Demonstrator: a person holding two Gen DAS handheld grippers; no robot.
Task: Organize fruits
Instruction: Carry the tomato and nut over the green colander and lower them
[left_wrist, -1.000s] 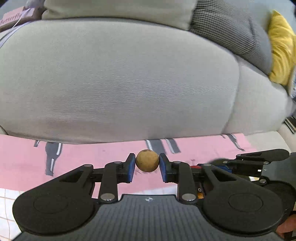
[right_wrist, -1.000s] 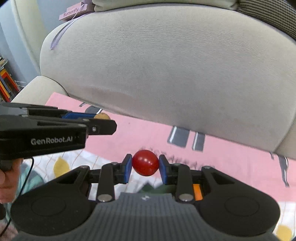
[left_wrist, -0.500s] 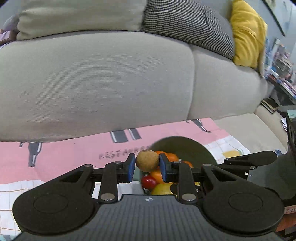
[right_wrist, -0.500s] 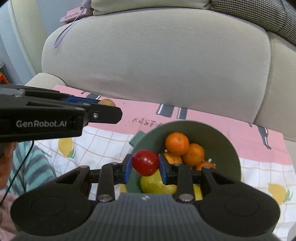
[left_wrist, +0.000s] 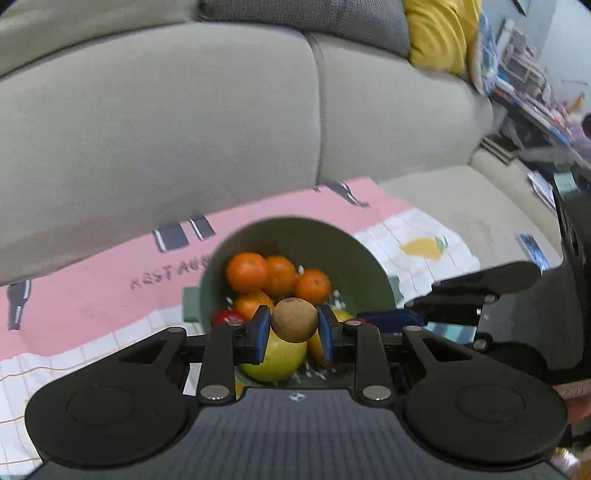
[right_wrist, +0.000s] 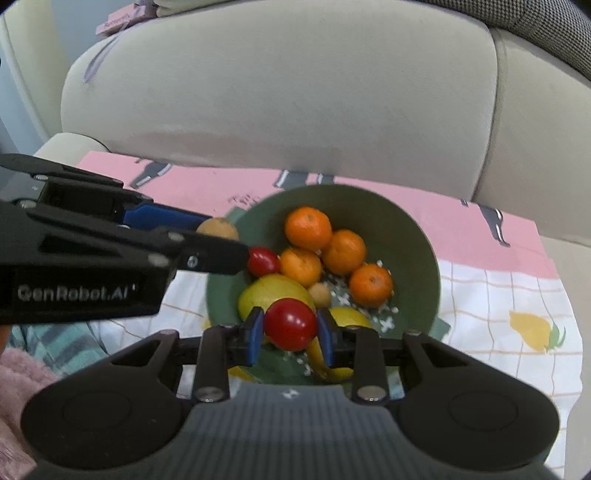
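A green bowl (left_wrist: 354, 258) (right_wrist: 413, 236) stands on a patterned cloth and holds several oranges (right_wrist: 308, 229), a yellow-green pear (right_wrist: 273, 293), a red tomato (right_wrist: 263, 261) and a small brown fruit (right_wrist: 320, 294). My left gripper (left_wrist: 294, 325) is shut on a small brown round fruit (left_wrist: 294, 320) above the bowl's near left part; it also shows in the right wrist view (right_wrist: 217, 229). My right gripper (right_wrist: 290, 329) is shut on a red tomato (right_wrist: 290, 324) above the bowl's near edge.
A beige sofa back (right_wrist: 280, 96) rises just behind the bowl. The pink and white cloth (right_wrist: 498, 314) covers the seat. A yellow cushion (left_wrist: 439, 33) and a cluttered shelf (left_wrist: 532, 92) lie at the far right. The right gripper's body (left_wrist: 480, 295) is close on the left gripper's right.
Both grippers, still holding their fruits, have tilted down and moved over the bowl. The bowl has come into full view under both of them.
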